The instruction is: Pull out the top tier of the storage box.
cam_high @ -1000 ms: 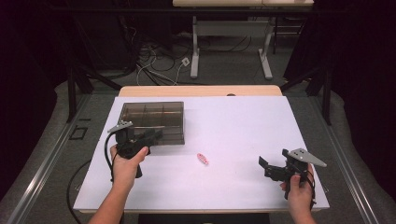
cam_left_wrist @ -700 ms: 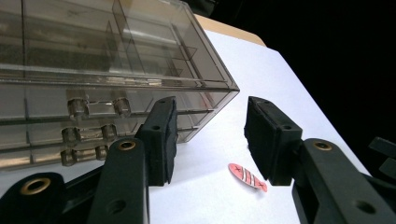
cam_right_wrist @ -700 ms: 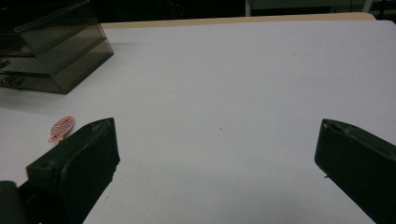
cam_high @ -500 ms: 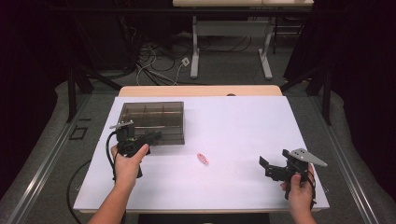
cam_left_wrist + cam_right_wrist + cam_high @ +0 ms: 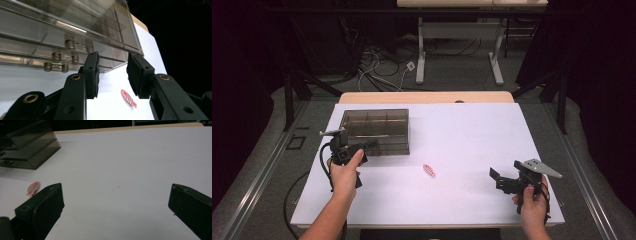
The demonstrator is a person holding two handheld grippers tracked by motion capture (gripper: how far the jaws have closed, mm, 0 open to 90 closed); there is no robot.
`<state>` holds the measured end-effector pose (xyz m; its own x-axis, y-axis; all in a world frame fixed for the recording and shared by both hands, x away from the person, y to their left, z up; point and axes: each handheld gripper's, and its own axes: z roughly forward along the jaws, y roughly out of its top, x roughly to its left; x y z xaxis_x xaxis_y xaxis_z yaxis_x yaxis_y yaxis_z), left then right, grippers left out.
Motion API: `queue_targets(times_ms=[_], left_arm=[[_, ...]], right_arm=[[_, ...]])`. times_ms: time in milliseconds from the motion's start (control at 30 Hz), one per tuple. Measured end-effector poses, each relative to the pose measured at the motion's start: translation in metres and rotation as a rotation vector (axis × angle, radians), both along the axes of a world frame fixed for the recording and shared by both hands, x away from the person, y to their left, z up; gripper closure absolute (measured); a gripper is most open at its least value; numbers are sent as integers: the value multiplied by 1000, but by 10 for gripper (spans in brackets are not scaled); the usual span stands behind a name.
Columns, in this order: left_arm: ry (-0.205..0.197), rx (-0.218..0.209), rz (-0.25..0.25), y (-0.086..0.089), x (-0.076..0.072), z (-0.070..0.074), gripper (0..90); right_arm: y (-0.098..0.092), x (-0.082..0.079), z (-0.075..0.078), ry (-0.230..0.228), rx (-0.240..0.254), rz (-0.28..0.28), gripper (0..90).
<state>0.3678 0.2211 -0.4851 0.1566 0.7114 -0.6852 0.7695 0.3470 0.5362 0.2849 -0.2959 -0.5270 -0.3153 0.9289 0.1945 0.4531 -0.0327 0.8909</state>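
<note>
- Now your left gripper [image 5: 112, 72] has crept up to the smoky compartment box [image 5: 377, 131] at the surface's [image 5: 472, 135] left-rear — its jaws have just been narrowing, yet nothing sits between them.
- Right gripper [image 5: 115, 202] — spread wide, idle; pink fish lure [image 5: 429, 170] lies apart mid-surface.

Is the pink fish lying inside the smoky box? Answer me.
No, the pink fish lies on the white table, apart from the smoky box.
</note>
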Motion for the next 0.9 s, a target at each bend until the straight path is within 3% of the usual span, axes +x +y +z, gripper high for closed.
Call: queue_targets(times_ms=[200, 600, 900], left_arm=[[14, 18, 16, 3, 1, 0, 621], [96, -33, 62, 3, 7, -9, 617], [117, -44, 72, -2, 12, -16, 628]], right_arm=[[0, 0, 0, -2, -2, 2, 0], [1, 1, -2, 9, 1, 4, 0], [0, 1, -2, 10, 3, 1, 2]])
